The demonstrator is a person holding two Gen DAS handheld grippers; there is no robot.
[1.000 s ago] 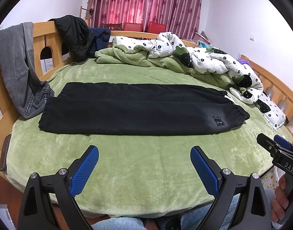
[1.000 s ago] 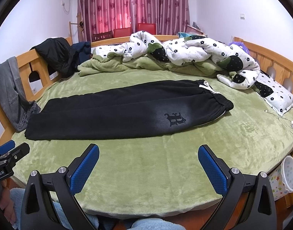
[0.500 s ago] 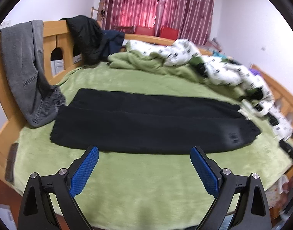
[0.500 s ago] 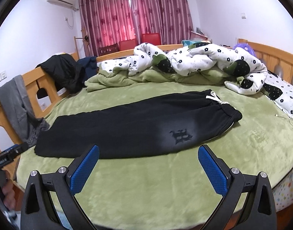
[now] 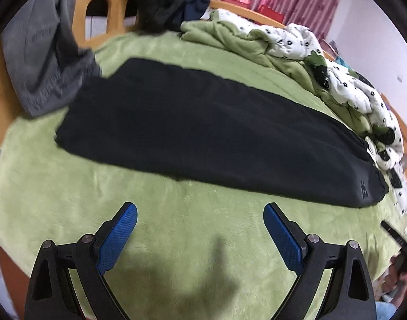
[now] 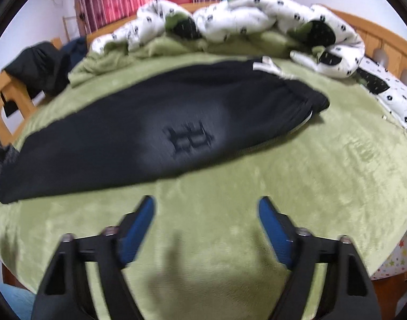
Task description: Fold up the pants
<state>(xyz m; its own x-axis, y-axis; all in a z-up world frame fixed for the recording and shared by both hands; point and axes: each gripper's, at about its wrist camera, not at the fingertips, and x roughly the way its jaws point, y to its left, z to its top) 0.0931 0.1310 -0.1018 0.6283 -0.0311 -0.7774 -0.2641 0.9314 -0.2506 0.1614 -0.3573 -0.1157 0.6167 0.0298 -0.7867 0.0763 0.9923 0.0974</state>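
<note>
Both grippers now sit lower and closer to the bed than a second ago, so the black pants fill far more of each view, and the right gripper's jaws have just been closing, with nothing but green blanket between them.

Both views are smeared with motion blur. In the left wrist view, the grey garment hanging on the wooden bed frame at far left is cut off at the top. The left gripper has its jaws wide apart and empty, hovering over bare blanket just short of the pants' near edge. The pants lie flat and lengthwise across the bed, leg ends at the left, waistband at the right. Behind them, the crumpled white flowered duvet hides part of the far frame. At the far right edge a dark tool and part of a hand are barely readable.

In the right wrist view the embroidered logo on the pants is blurred, and the white drawstring shows at the waistband. The right jaws stand partly open, holding nothing.
</note>
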